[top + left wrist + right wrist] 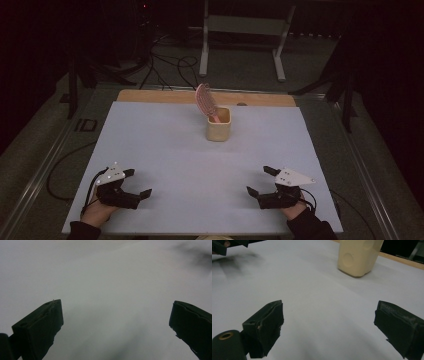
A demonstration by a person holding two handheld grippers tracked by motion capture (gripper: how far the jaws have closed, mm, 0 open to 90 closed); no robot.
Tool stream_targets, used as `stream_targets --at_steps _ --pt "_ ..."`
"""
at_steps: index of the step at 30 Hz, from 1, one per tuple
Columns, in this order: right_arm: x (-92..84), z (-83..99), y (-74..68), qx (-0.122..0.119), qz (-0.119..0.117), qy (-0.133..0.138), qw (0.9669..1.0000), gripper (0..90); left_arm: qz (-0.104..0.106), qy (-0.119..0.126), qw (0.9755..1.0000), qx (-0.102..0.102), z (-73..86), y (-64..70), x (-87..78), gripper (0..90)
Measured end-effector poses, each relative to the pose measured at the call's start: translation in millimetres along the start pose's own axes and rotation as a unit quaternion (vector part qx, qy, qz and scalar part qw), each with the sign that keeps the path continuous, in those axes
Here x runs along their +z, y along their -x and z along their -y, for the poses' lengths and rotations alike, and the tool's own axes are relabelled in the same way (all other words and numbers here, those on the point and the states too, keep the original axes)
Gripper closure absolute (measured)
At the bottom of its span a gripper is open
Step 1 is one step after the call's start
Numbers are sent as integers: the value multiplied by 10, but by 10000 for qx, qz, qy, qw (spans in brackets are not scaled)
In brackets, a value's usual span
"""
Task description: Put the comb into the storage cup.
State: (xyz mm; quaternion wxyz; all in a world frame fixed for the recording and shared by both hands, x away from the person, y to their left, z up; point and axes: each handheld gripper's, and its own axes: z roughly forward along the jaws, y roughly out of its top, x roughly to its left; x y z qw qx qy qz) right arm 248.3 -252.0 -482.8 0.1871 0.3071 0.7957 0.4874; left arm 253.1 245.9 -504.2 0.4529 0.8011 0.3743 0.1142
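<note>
A cream square cup (219,126) stands at the far middle of the white table cover (165,145), with a pink hairbrush (206,101) standing in it, bristle head up and leaning left. The cup's lower body (358,256) rises at the top of the right gripper view. My left gripper (137,183) rests near the front left, open, nothing between its jaws. My right gripper (259,180) rests near the front right, also open and empty. Both are far from the cup. Bare white cover lies between the left gripper's (116,322) jaws and the right gripper's (328,320) jaws.
A wooden table edge (150,95) runs along the far side of the cover. Beyond it are a metal stand (245,30) and cables (170,65) on the floor. The other gripper's jaw tip (227,245) shows at the top left of the right gripper view.
</note>
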Motion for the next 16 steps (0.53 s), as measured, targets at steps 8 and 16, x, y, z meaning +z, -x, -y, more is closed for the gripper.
stream_targets --at_steps 8,16 --pt "7 7 7 15 -3 6 10000 86 50 1 10000 66 -6 21 0 1" --pt "5 11 10 7 11 -5 10000 86 85 32 9999 57 -11 20 -10 1"
